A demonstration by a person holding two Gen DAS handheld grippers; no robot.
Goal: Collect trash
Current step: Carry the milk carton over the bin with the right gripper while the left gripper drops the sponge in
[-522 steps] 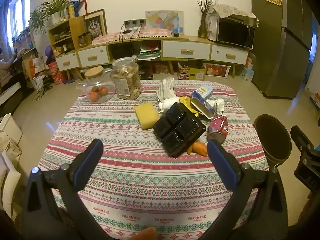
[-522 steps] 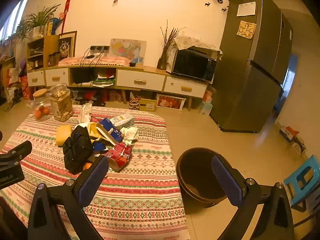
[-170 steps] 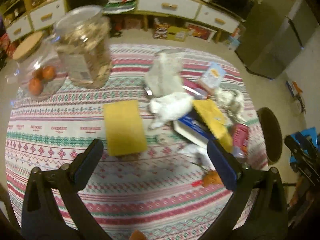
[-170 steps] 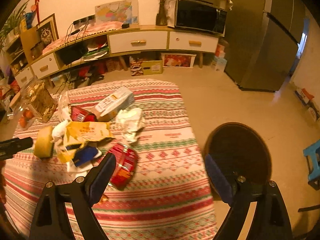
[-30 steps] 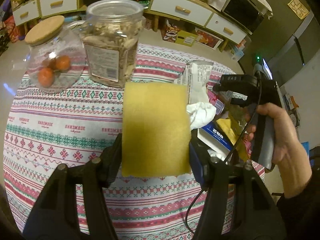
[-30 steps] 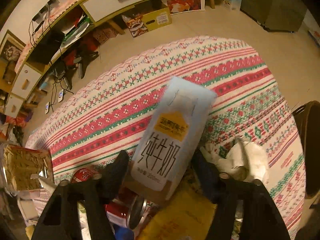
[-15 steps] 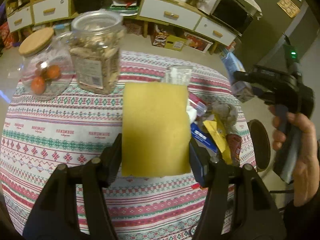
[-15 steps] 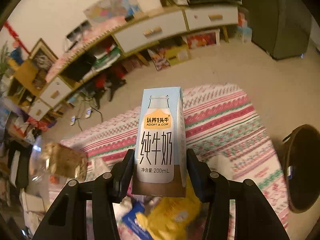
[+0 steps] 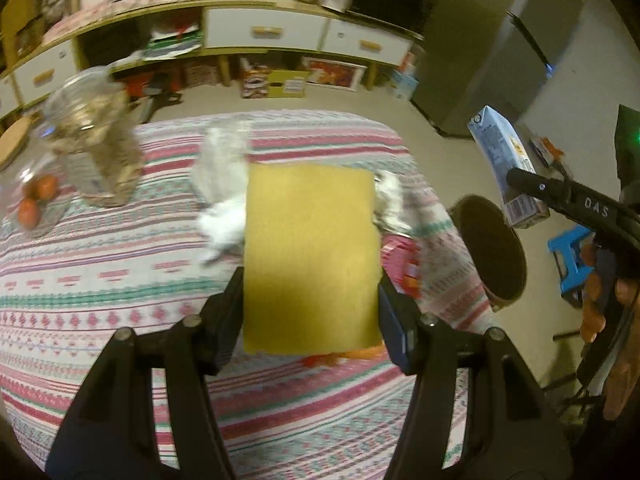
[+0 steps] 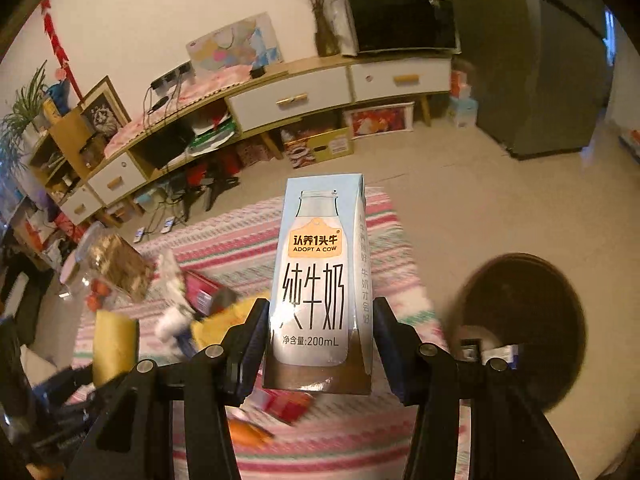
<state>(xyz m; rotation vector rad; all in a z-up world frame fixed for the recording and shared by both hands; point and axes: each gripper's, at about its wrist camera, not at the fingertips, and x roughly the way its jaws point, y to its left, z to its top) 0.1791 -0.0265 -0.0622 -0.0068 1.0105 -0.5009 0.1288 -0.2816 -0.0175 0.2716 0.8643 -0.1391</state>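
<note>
Two pairs of tongs work a cluttered bench at once, each with its load lifted clear of the patterned cloth. The left tongs [image 9: 311, 300] are clamped on a yellow sponge [image 9: 310, 256], held flat and upright between the pads so that its broad face fills the space ahead of them. The right tongs [image 10: 320, 340] are clamped on a milk carton [image 10: 322, 280], pinched by its two narrow sides near the base, the printed front facing the camera and the top standing well beyond the fingertips; their jaws have just been closing in on it, and the carton sits firmly between them. Holding it low and upright probably keeps any dregs from spilling on the way to the bin.

The brown bin [image 10: 520, 320] stands on the floor just past the bench edge, ahead and to the right of the right tongs, its mouth open and some rubbish already inside. Seen from the left tongs, the carton hangs off to the right, near the bin's rim [image 9: 488, 204].

More rubbish remains on the bench [image 9: 100, 280] beyond and below both tongs: crumpled white paper [image 9: 224, 216], a red packet and yellow wrappers. A glass jar [image 9: 94, 148] stands far to the left.
</note>
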